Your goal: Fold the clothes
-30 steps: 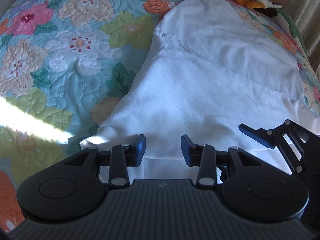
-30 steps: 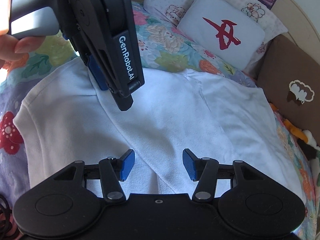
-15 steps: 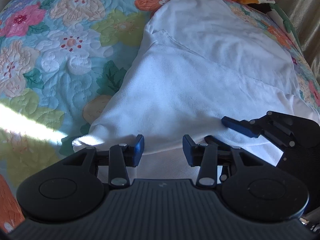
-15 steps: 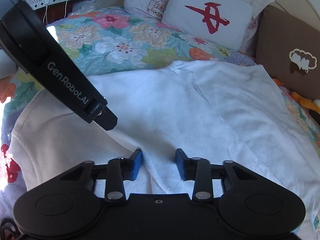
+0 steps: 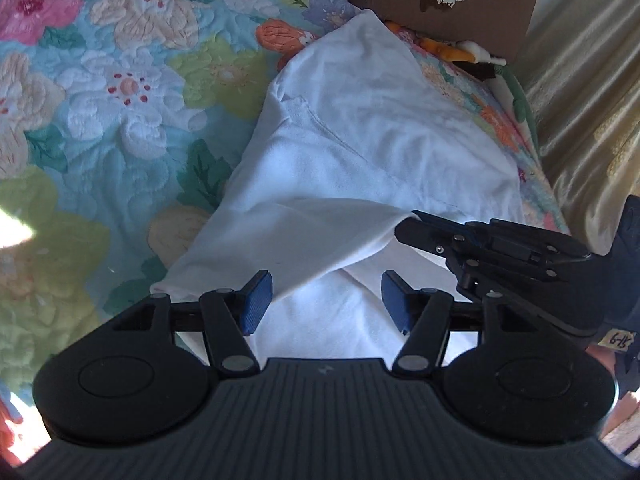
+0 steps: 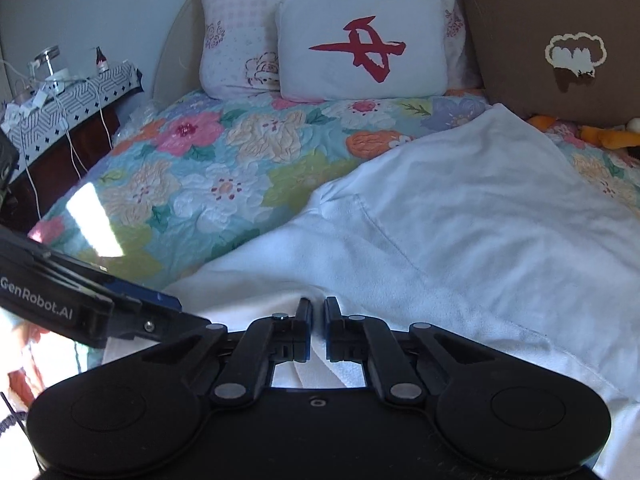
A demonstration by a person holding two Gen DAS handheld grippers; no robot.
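White shirt (image 5: 360, 152) lay half-folded on the quilt (image 5: 120, 92); our right tongs (image 6: 318, 330) pinched its lifted edge, our left tongs (image 5: 326, 300) gaped wide above; more folds remained.

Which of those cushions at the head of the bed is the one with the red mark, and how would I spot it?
Look at the head of the bed with the floral quilt. Three cushions lean there; the middle one is small, pale blue-white and rectangular. Only it bears a bold red brushstroke character; the pillow behind has faint roses, the brown one a cloud shape.
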